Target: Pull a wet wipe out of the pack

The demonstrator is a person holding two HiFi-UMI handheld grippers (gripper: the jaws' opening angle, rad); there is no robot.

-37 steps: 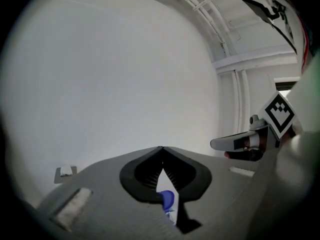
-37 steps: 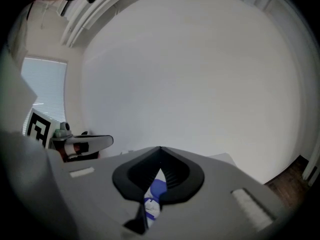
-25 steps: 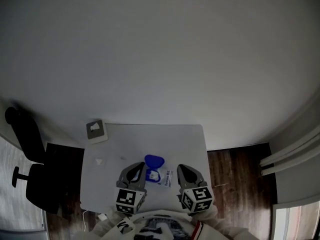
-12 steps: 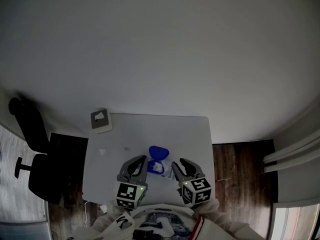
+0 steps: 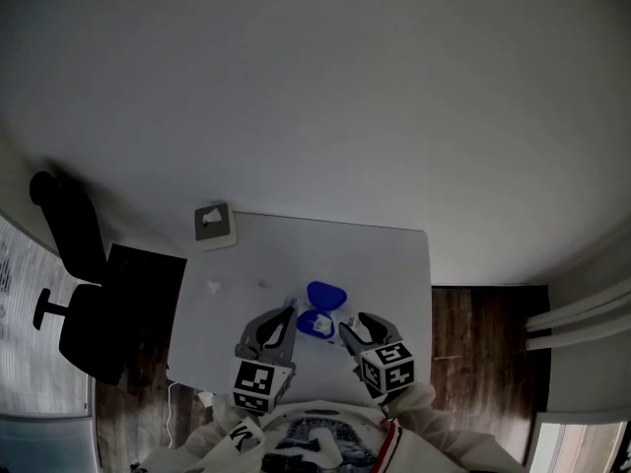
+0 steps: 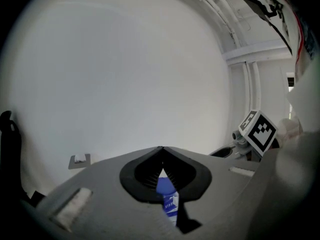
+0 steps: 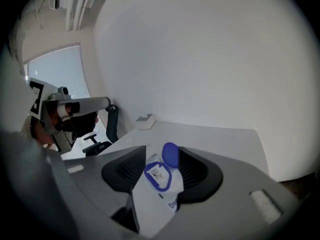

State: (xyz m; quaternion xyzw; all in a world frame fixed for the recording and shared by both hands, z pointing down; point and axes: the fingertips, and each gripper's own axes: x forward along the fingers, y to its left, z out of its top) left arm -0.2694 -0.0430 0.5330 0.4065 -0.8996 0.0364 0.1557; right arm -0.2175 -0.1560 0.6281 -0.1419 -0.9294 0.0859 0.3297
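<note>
The wet wipe pack (image 5: pixel 315 324) lies on the grey table (image 5: pixel 385 264), white with a blue ring and its blue lid (image 5: pixel 326 294) flipped open. In the right gripper view a white wipe shows inside the blue ring (image 7: pixel 158 176). My right gripper (image 7: pixel 162 152) hangs just above the pack (image 7: pixel 161 196); its jaws are opening, astride the ring, and the pads do not touch it. In the head view it (image 5: pixel 353 326) sits at the pack's right. My left gripper (image 6: pixel 161 149) is shut, with the pack's blue edge (image 6: pixel 168 200) pinched between its pads, at the pack's left (image 5: pixel 286 314).
A small grey holder (image 5: pixel 215 225) with something white in it stands at the table's far left corner. A tiny scrap (image 5: pixel 212 286) lies left of the pack. A black office chair (image 5: pixel 71 284) stands left of the table. Wooden floor (image 5: pixel 473 323) shows on the right.
My right gripper has come down over the pack and its jaws went from shut to wide apart. The left gripper has stayed at the pack's left side.
</note>
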